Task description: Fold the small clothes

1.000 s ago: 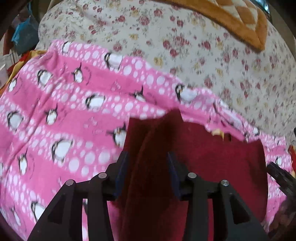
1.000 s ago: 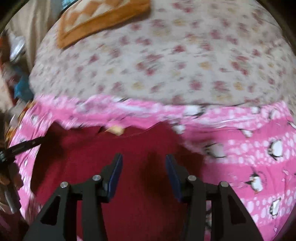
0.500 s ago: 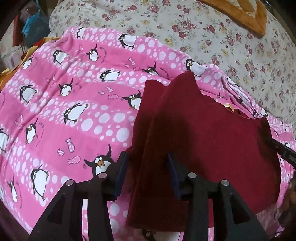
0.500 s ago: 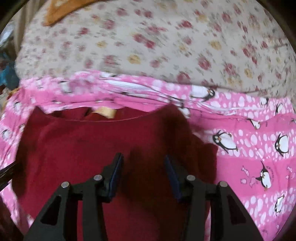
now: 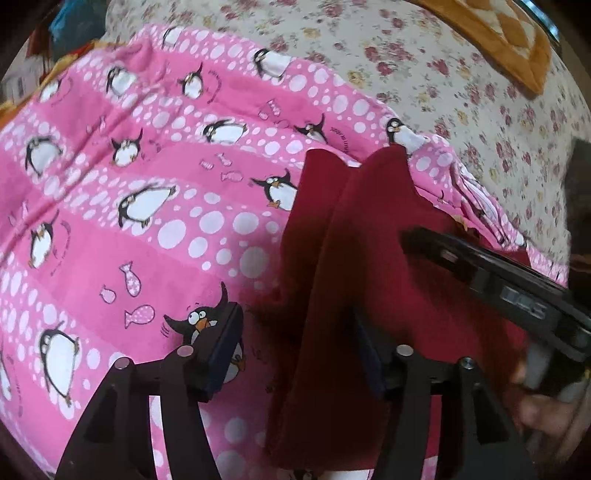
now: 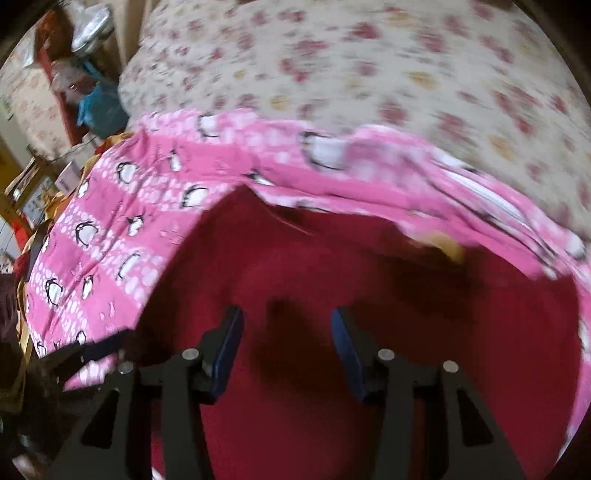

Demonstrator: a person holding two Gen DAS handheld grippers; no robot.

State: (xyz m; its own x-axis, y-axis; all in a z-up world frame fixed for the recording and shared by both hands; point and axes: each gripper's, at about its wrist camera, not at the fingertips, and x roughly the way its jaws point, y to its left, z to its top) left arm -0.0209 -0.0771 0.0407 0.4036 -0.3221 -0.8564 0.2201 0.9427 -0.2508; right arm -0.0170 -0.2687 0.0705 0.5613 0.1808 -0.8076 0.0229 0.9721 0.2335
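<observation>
A dark red garment (image 5: 369, 221) lies on a pink penguin blanket (image 5: 147, 240), its left part turned up in a raised fold. My left gripper (image 5: 295, 354) straddles that fold and its jaws are opening. The left pad stands clear over the blanket, and the fold leans by the right pad. In the right wrist view my right gripper (image 6: 288, 350) hovers open over the flat red garment (image 6: 332, 266), nothing pinched. The right gripper (image 5: 498, 280) also reaches in from the right in the left wrist view. A yellow neck label (image 6: 447, 247) shows at the collar.
The pink blanket (image 6: 110, 240) covers a bed with a floral sheet (image 5: 406, 74). An orange quilted cushion (image 5: 509, 33) lies at the far right corner. A blue bag (image 6: 96, 107) and shelf clutter stand beyond the bed's left edge.
My left jaws have widened off the red fold, which had been pinched. The right gripper has swung left across the garment and now shows large in the left wrist view.
</observation>
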